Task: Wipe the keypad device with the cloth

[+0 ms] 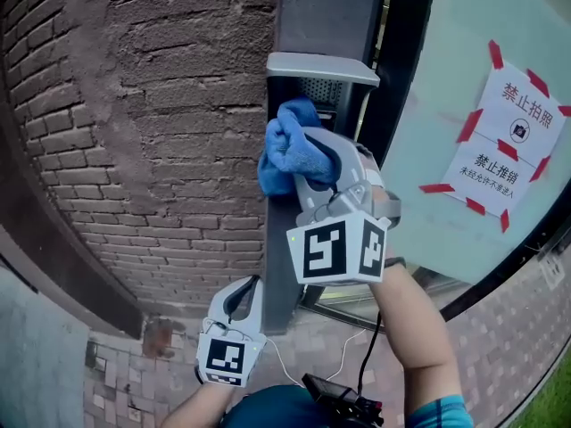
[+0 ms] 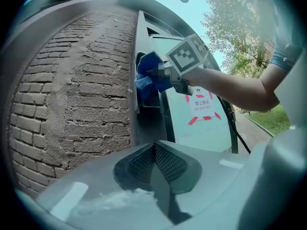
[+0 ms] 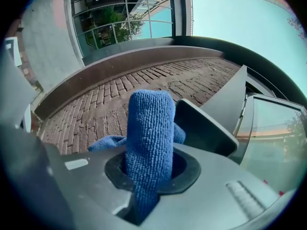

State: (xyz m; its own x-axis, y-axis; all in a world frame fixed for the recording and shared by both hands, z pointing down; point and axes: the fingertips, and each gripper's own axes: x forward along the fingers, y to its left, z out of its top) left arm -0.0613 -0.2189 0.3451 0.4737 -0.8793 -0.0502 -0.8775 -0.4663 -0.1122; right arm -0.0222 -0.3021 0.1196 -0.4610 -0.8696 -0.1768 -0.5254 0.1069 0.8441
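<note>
The left gripper (image 1: 245,289), low at seven o'clock in the head view, has its jaws closed on nothing. The right gripper (image 1: 309,157) pinches a crumpled blue microfibre cloth (image 1: 287,145), held against the grey hooded metal keypad device (image 1: 321,68) at its twelve o'clock. Only a narrow fold is pinched, so hard rubbing could tug it loose. Cloth and hood hide the keys.
</note>
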